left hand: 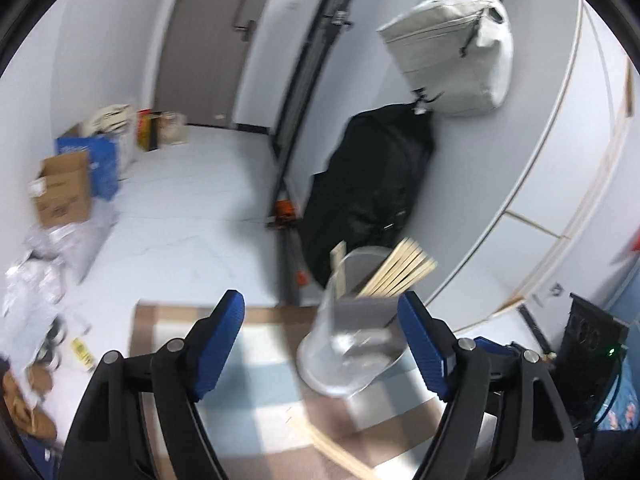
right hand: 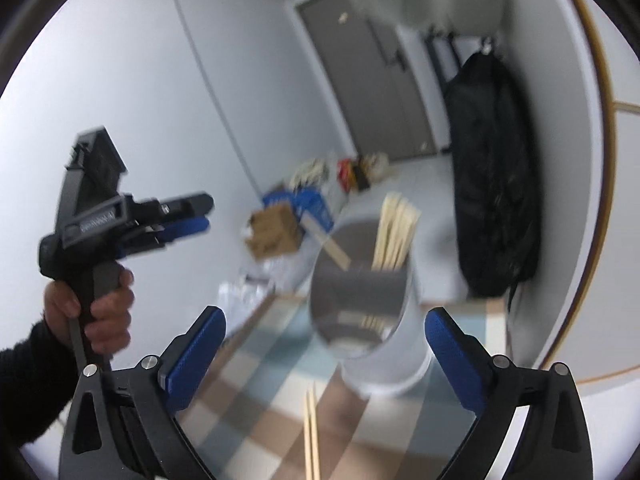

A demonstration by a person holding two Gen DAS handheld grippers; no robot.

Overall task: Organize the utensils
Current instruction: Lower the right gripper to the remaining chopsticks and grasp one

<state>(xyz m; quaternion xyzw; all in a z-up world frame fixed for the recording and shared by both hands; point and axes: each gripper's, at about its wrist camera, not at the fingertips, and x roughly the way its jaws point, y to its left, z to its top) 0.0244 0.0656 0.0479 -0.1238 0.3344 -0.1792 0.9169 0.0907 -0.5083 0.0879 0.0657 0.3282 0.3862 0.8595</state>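
Where checked cloth lies, clear cup [right hand: 362, 312] holds pale chopsticks [right hand: 394, 236].

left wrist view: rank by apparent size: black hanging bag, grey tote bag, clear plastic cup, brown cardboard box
1. black hanging bag
2. grey tote bag
3. clear plastic cup, though nearest the camera, so inflated
4. brown cardboard box

Container ahead of me, on the table mat.
I see the container [right hand: 372, 320] standing on the mat [right hand: 256, 364] with chopsticks [right hand: 394, 236] inside it; two more chopsticks [right hand: 311, 436] lie before it, and a hanging bag [right hand: 496, 184] is behind, right.
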